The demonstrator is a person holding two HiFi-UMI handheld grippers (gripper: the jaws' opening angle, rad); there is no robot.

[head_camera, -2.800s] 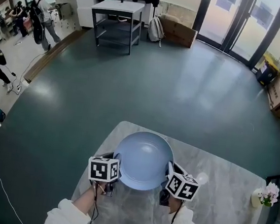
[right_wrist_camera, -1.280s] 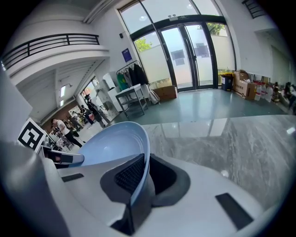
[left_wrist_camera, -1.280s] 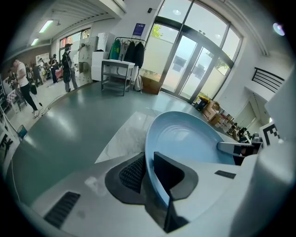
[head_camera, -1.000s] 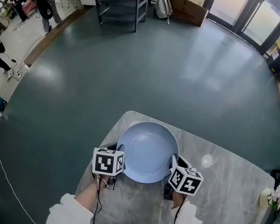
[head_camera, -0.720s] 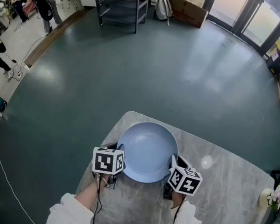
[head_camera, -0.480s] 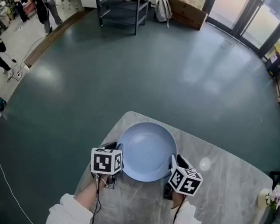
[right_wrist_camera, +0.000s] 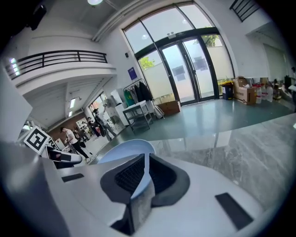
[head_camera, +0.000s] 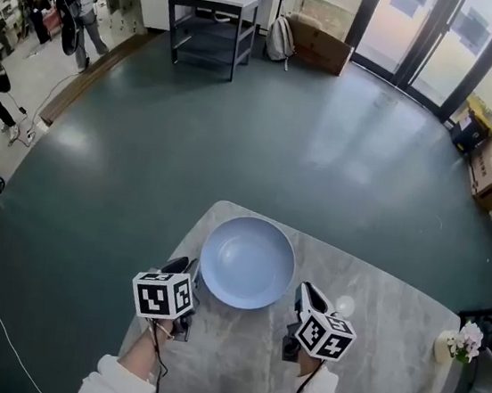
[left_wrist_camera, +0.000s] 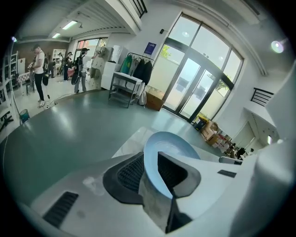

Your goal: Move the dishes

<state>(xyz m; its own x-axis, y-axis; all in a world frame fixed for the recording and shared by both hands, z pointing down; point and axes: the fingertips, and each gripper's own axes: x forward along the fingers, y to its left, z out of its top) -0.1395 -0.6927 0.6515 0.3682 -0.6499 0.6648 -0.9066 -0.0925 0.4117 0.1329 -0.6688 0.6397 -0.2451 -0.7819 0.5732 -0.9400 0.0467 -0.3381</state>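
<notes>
A round pale-blue plate (head_camera: pixel 247 261) lies flat on the grey marbled desk (head_camera: pixel 371 342), whose far left corner is just beyond the plate. Only the head view shows how the claws stand to it. The left claw (head_camera: pixel 184 273) is just off the plate's left rim and the right claw (head_camera: pixel 302 295) just off its right rim. Each is parted from the plate by a thin strip of bare desk.

The head view does not settle how the jaws stand; the gripper views do. In the left gripper view the left claw (left_wrist_camera: pixel 150 159) is released, its two black ribbed pads apart. The plate (left_wrist_camera: pixel 171 143) and a patch of desk show through the slot ahead of them. The right gripper view shows the same of the right claw (right_wrist_camera: pixel 145 162): unclenched, nothing held, the plate (right_wrist_camera: pixel 127 149) lying just past its tips.

Only the head view takes in a small white vase of pink flowers (head_camera: pixel 451 346), well to the right of the plate.

Half a second ago both marker cubes sat tight against the plate's sides. Now both claws have drawn back from the plate toward the person.
</notes>
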